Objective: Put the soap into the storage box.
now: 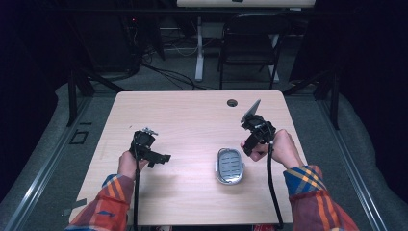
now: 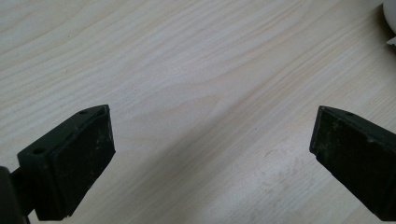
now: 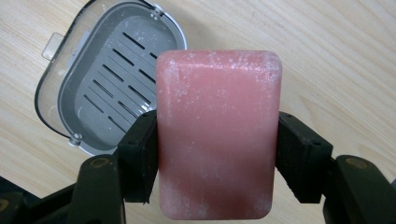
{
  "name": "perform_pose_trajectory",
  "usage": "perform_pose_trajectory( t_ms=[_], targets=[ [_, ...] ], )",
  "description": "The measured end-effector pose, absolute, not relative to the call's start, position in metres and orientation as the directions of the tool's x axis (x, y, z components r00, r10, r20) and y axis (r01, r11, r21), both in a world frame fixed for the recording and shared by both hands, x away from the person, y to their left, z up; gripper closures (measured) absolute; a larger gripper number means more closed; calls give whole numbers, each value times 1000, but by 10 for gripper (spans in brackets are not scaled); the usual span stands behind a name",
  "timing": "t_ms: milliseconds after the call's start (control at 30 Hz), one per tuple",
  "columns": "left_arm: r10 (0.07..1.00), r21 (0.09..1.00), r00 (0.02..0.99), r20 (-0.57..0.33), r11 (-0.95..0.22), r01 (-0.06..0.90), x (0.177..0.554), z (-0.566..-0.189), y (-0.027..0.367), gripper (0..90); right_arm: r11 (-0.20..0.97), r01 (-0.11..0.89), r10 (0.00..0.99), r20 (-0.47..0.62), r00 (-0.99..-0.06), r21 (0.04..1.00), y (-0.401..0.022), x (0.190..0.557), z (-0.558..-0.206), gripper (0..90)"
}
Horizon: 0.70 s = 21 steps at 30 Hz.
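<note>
A pink soap bar (image 3: 217, 133) is clamped between the jaws of my right gripper (image 3: 212, 156), held above the table. Below and to its left lies an open soap dish (image 3: 109, 77) with a grey slotted tray and a clear lid rim. From the high view that dish (image 1: 229, 166) sits on the table's right half, and my right gripper (image 1: 253, 142) hovers just to its right. My left gripper (image 1: 159, 159) is held over the left half of the table, pointing right. Its jaws stand wide apart over bare wood (image 2: 210, 140) with nothing between them.
The light wooden table (image 1: 192, 120) has a round cable hole (image 1: 232, 102) near its far edge. A white object's edge (image 2: 390, 18) peeks in at the top right of the left gripper view. A black chair (image 1: 250, 43) and a desk leg stand beyond the table.
</note>
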<state>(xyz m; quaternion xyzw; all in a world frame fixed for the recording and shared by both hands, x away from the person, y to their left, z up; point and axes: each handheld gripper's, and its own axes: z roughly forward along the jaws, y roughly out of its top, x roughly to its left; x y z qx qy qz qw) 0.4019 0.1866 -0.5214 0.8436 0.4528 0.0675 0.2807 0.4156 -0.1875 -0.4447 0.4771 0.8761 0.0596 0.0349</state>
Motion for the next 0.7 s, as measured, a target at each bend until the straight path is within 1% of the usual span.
perform_pose_trajectory(
  t_ms=[233, 333, 467, 500, 700],
  targets=[
    [801, 534, 582, -140, -434, 725, 402, -521, 186, 0, 559, 821, 827, -7, -562, 121, -178, 417, -447, 372],
    [800, 533, 583, -139, -436, 725, 402, -521, 186, 0, 557, 820, 828, -3, -561, 133, -172, 417, -449, 373],
    [801, 534, 583, -138, -436, 725, 402, -521, 186, 0, 565, 816, 822, -2, -569, 125, -167, 418, -451, 373],
    [801, 533, 583, -138, -436, 725, 402, -521, 186, 0, 590, 802, 806, -9, -592, 95, -166, 420, -450, 372],
    [799, 533, 585, -139, -438, 724, 402, -521, 186, 0, 584, 804, 809, 1, -588, 108, -157, 420, -456, 372]
  ],
)
